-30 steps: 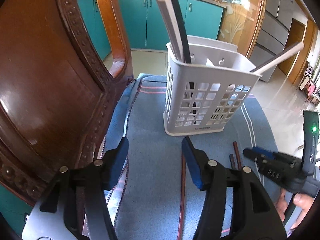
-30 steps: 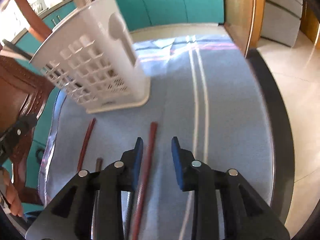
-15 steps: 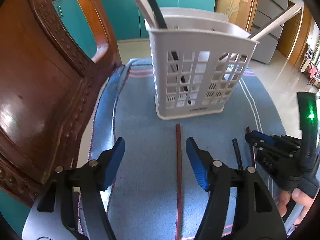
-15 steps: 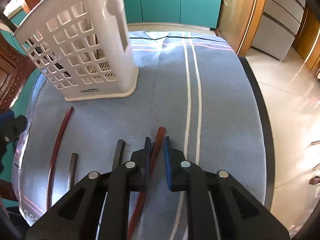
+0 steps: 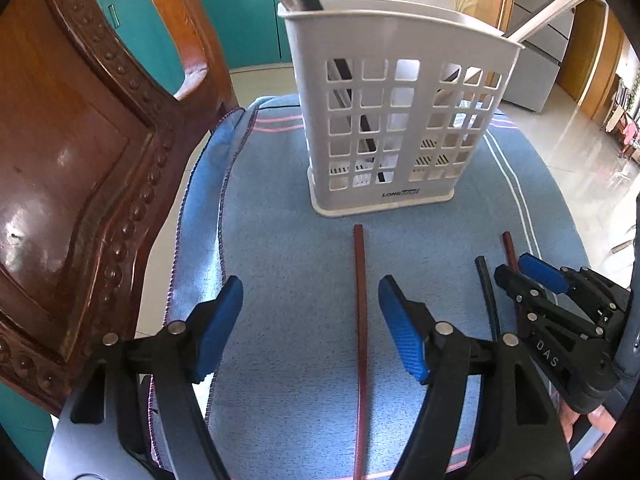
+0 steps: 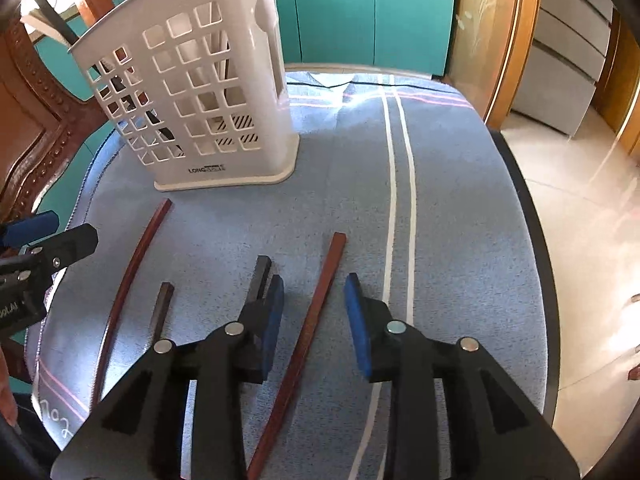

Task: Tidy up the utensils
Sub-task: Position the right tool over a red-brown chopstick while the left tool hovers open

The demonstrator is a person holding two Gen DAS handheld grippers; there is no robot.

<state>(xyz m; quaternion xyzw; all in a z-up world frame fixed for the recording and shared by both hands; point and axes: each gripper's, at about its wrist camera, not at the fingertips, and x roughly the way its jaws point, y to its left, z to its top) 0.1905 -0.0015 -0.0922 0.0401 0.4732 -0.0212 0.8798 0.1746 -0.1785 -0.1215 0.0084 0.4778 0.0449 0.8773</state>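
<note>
Left wrist view: Because a reddish-brown square-section chopstick (image 5: 361, 320) lay between its spread blue pads, the left gripper (image 5: 310, 324) stood wide apart, empty, apparently lined up for a pick
Chopstick axis: it ran lengthwise away from the camera, far end pointing at the white perforated plastic utensil basket (image 5: 394, 120) and stopping just short of its base
Basket: upright on the blue striped cloth (image 5: 280, 248), sticks already leaning inside

Right wrist view: the right gripper (image 6: 314, 320) was parted, straddling a second reddish-brown chopstick (image 6: 310, 332) without touching it
Second axis: tilted slightly right, far end toward the basket's right side
Others: two dark chopsticks (image 6: 162, 312) lay alongside
</note>
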